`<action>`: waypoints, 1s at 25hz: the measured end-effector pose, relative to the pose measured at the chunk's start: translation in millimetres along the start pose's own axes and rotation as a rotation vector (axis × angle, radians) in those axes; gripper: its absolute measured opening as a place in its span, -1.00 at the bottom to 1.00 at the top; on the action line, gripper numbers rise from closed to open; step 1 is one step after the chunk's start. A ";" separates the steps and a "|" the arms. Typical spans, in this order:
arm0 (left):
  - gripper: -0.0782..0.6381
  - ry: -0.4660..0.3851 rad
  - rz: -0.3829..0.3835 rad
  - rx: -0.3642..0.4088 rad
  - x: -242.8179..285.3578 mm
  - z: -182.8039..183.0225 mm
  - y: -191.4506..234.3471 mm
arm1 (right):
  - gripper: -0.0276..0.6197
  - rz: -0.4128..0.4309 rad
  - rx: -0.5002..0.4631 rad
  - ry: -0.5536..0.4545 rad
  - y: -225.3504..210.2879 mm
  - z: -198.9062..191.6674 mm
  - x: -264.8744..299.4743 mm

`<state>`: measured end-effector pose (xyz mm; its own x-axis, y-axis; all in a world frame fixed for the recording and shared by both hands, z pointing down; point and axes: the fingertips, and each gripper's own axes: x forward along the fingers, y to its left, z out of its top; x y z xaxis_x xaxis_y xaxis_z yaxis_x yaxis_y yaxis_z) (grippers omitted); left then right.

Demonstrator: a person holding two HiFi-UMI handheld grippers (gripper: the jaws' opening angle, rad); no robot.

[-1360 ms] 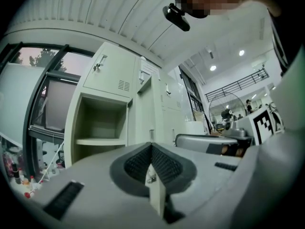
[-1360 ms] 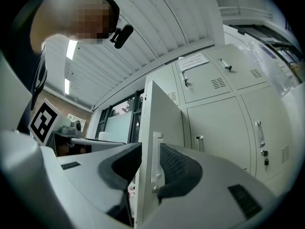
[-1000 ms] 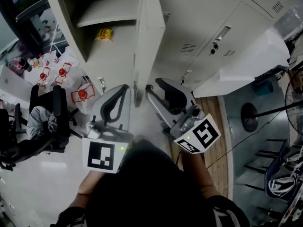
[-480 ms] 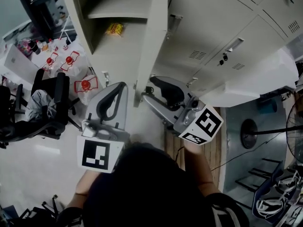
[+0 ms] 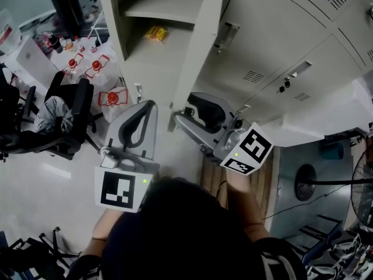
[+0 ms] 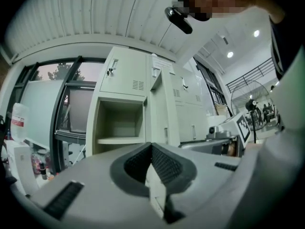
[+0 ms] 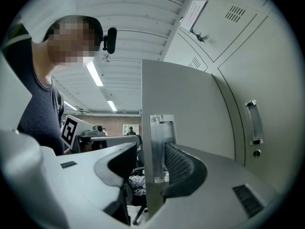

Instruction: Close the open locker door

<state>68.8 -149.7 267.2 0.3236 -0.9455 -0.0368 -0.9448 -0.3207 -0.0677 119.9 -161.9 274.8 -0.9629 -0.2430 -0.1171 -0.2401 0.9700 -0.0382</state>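
Note:
The open locker door (image 5: 198, 51) stands out edge-on from the pale grey locker (image 5: 157, 16), whose shelf holds a yellow packet (image 5: 155, 33). My right gripper (image 5: 183, 108) straddles the door's lower edge and its jaws are opening. In the right gripper view the door (image 7: 190, 109) and its metal latch plate (image 7: 159, 147) stand between the jaws of the right gripper (image 7: 150, 163); the left pad is clear of the door. My left gripper (image 5: 150, 107) hangs left of the door, shut and empty. The left gripper view shows the shut left gripper (image 6: 151, 154) facing the open compartment (image 6: 121, 123).
Closed lockers (image 5: 280, 45) fill the wall to the right of the door. A black chair (image 5: 64, 115) and white bags with red print (image 5: 93, 69) stand at the left. A fan base (image 5: 303, 182) sits on the floor at the right.
The locker and door have drifted right and down in the head view as the head moved. My right gripper stays at the door's lower edge, and the left gripper has hardly moved.

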 end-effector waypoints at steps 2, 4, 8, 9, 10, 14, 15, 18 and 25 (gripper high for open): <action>-0.78 0.000 0.013 0.002 -0.9 0.5 0.7 | -0.36 0.004 0.003 0.003 -1.1 -1.0 1.6; -0.78 0.002 0.023 0.005 -1.8 0.3 0.6 | -0.36 0.011 0.006 0.003 -1.6 -1.7 3.1; -0.78 0.008 0.041 0.010 -4.1 -1.2 0.4 | -0.40 0.024 0.014 0.002 -1.7 -2.9 5.6; -0.78 0.010 0.046 0.011 -4.8 -1.7 1.0 | -0.44 0.023 0.014 0.001 -2.4 -3.1 6.3; -0.78 0.012 0.052 0.011 -5.6 -2.3 1.8 | -0.49 0.022 0.011 0.000 -2.8 -3.2 7.2; -0.78 0.014 0.080 0.010 -9.4 -2.2 6.3 | -0.51 0.028 -0.005 0.007 -1.2 -3.6 13.8; -0.78 0.013 0.086 0.011 -10.2 -2.0 7.3 | -0.51 0.029 -0.007 0.009 -0.9 -3.8 15.6; -0.78 0.016 0.108 0.013 -12.4 -2.3 10.7 | -0.52 0.026 -0.014 0.012 -0.7 -4.4 21.7; -0.78 0.023 0.174 0.017 -23.5 -3.8 25.9 | -0.54 0.000 -0.028 0.012 0.6 -6.5 39.5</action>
<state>36.5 -136.0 270.0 0.1538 -0.9877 -0.0266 -0.9853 -0.1513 -0.0795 80.9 -170.9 276.6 -0.9642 -0.2435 -0.1048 -0.2438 0.9698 -0.0103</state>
